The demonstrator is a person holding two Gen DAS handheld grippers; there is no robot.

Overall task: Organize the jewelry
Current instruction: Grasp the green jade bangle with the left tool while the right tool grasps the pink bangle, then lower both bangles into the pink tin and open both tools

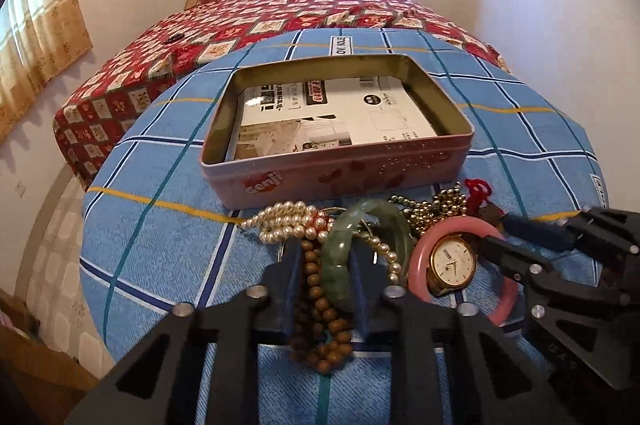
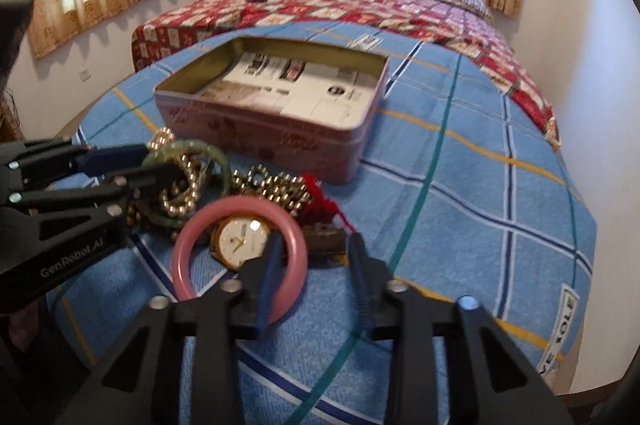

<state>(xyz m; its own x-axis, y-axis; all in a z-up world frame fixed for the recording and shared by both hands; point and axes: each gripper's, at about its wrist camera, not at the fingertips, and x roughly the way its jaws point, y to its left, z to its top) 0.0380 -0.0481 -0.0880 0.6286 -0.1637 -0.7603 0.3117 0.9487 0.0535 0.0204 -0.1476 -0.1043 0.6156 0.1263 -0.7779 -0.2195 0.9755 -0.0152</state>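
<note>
Pink tin (image 1: 280,181) ahead of both claws holds only paper; every piece remains outside. Left gripper (image 1: 326,265) straddles the jade bangle (image 1: 340,265), unclamped; right gripper (image 2: 314,257) spread astride the pink bangle (image 2: 298,265)

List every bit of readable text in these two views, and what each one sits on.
"Cenji": front wall of the pink tin.
"GenRobot.AI": side of the left tool, seen from the right wrist view.
"OLE": white tag on the blue checked cloth; its other letters are cut off.
Printed sheet inside the tin: too small to read.
Watch dial: too small to read.
</note>
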